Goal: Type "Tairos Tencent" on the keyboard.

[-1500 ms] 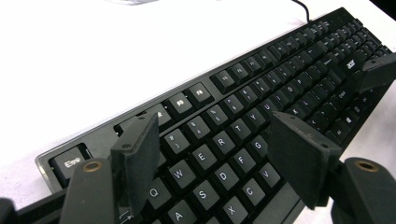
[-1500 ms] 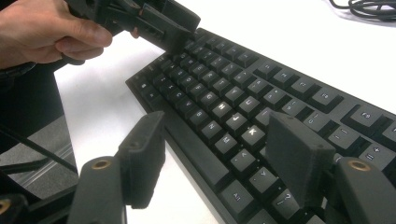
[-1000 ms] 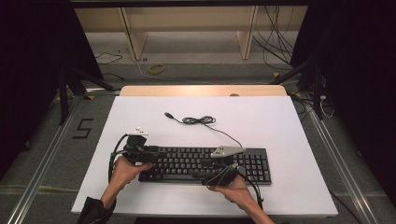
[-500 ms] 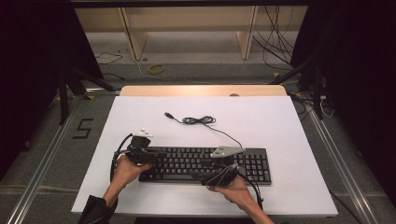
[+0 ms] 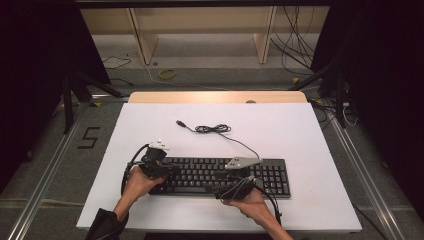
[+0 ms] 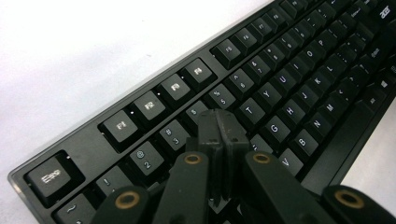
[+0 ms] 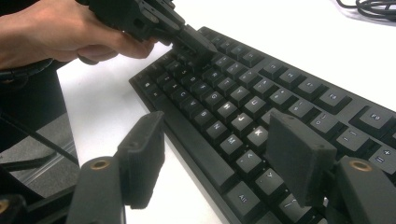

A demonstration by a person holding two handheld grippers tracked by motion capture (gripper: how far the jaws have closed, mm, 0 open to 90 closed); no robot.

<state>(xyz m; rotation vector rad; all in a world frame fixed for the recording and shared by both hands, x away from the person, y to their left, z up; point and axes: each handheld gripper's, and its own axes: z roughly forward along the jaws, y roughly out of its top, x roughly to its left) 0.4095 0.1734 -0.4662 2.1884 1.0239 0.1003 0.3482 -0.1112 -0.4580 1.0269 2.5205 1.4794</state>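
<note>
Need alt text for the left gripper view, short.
The left gripper, its two black jaws pressed shut together, points down at the number and letter rows of a black keyboard, with its tip near the 4 and R keys. The keyboard runs diagonally across a white table, from the Esc key at lower left.

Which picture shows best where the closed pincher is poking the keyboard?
The left gripper view: its shut left gripper presses down among the keyboard keys near 4 and R. The right gripper view shows that gripper from farther off, over the keys. The high view shows it small at the keyboard's left end.
</note>
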